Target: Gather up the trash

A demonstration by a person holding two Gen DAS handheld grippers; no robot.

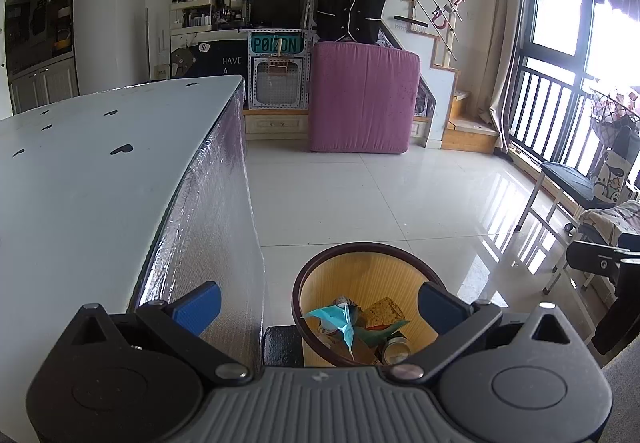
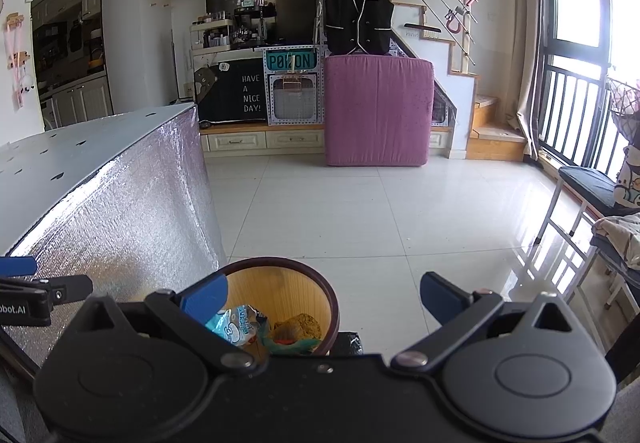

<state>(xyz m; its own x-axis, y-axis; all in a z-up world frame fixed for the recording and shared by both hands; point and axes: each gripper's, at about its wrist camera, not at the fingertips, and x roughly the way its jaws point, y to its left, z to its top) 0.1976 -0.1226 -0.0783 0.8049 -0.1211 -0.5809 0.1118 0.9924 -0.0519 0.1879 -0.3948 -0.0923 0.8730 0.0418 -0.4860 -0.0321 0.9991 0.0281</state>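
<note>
A yellow trash bin with a dark brown rim (image 1: 362, 247) stands on the floor beside the table. It holds trash: a teal wrapper (image 1: 334, 319), a brown sponge-like piece (image 1: 386, 311) and a can (image 1: 396, 349). My left gripper (image 1: 320, 303) is open and empty, above the bin. In the right wrist view the same bin (image 2: 280, 263) sits low and left, with a blue-white snack bag (image 2: 236, 325) inside. My right gripper (image 2: 324, 299) is open and empty, just right of the bin. The left gripper's finger (image 2: 18, 267) shows at the far left.
A white table (image 1: 100, 163) with silver foil sides (image 2: 120, 211) stands at the left. A pink upright mattress (image 1: 364, 99) and shelving stand at the back. Chairs (image 1: 568, 183) and a railed window are at the right. Glossy tiled floor (image 2: 380, 211) lies between.
</note>
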